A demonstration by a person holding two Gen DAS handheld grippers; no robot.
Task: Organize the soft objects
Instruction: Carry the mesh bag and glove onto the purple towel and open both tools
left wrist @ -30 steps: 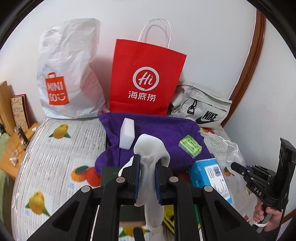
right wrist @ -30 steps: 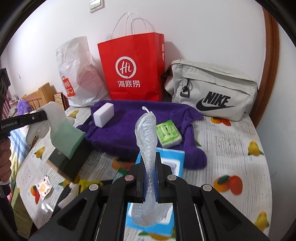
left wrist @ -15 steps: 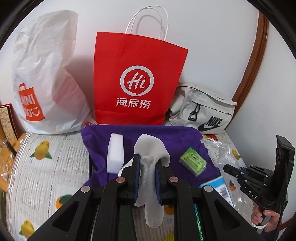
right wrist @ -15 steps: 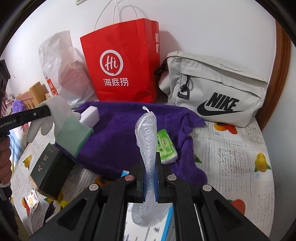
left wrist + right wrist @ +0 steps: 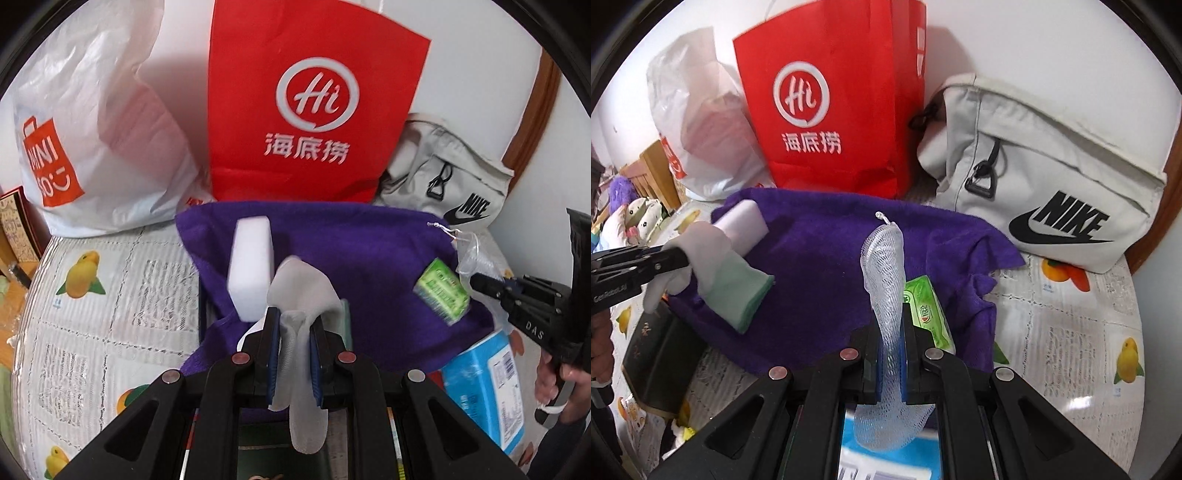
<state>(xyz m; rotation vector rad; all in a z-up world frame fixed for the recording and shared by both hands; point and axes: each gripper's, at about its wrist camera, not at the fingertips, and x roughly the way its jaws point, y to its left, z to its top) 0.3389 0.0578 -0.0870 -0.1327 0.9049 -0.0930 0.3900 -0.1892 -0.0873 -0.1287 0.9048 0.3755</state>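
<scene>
My left gripper [image 5: 294, 332] is shut on a white glove with a green cuff [image 5: 303, 291], held above the near left edge of a purple towel [image 5: 351, 251]; it shows at left in the right wrist view [image 5: 724, 273]. My right gripper [image 5: 890, 350] is shut on a white mesh bag [image 5: 884, 266], held over the towel's [image 5: 820, 266] near right part; the bag also shows in the left wrist view [image 5: 471, 258]. A white sponge block [image 5: 251, 266] and a green tissue pack [image 5: 441, 291] lie on the towel.
A red paper bag [image 5: 310, 103], a white Miniso plastic bag [image 5: 88, 122] and a grey Nike bag [image 5: 1052, 184] stand along the wall behind the towel. A blue tissue pack [image 5: 487, 380] and a dark book [image 5: 657, 354] lie near me on the fruit-print cover [image 5: 92, 295].
Both grippers have moved forward toward the towel and the bags, each still holding its item. The glove and the mesh bag now hang over the towel.
</scene>
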